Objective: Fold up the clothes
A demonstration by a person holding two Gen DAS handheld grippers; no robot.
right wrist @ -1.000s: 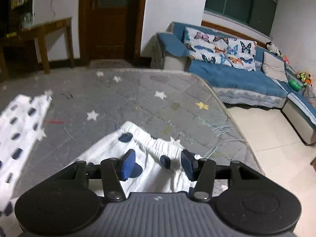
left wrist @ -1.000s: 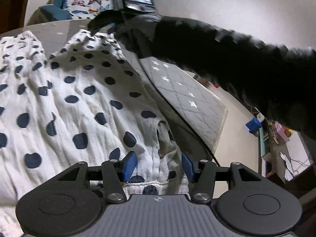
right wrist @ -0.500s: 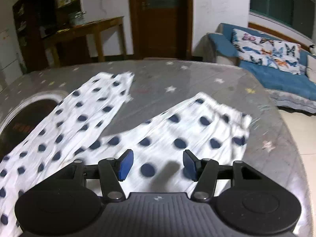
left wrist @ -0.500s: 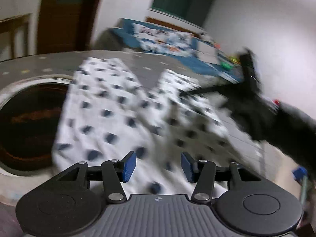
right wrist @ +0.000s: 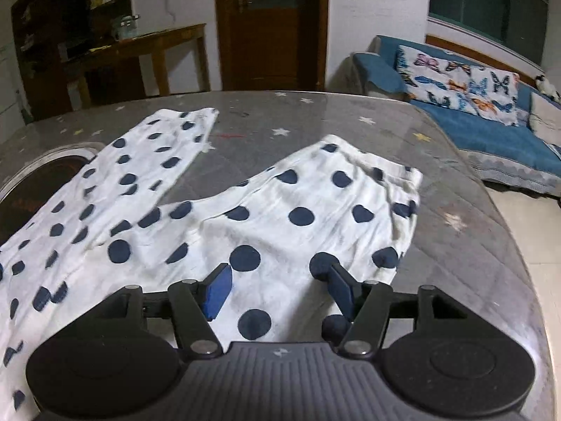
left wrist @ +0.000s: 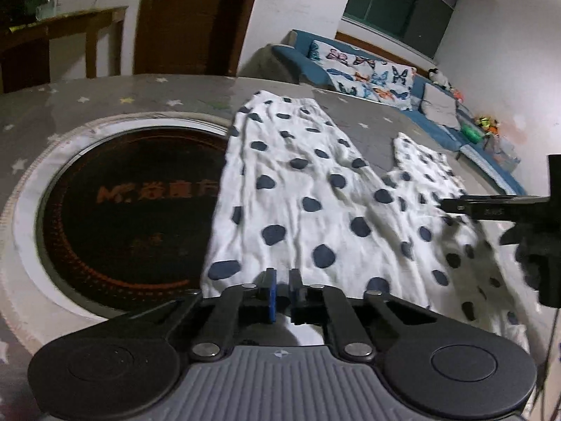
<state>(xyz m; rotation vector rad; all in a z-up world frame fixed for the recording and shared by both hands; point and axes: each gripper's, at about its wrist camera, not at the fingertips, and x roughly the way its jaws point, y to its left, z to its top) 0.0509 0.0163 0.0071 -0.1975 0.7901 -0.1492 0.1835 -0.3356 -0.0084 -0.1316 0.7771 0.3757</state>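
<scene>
White trousers with navy polka dots (left wrist: 301, 189) (right wrist: 266, 210) lie flat on the round grey star-print table (right wrist: 350, 119), legs spread in a V pointing away. My left gripper (left wrist: 283, 293) sits at the near edge of the garment, blue pads pressed almost together on the cloth's hem. My right gripper (right wrist: 277, 289) hovers low over the wide part of the trousers, open, with nothing between its pads. In the left wrist view the right gripper (left wrist: 491, 208) shows as a dark shape over the right leg.
A dark round plate with orange lettering (left wrist: 126, 210) is set into the table's middle, partly under the left leg. A blue sofa with butterfly cushions (right wrist: 466, 84) stands beyond the table's right edge; a wooden side table (right wrist: 140, 52) and a door stand at the back.
My left gripper swung round to the garment's near edge and went from open to shut on it. My right gripper drew back from the leg's end, still open.
</scene>
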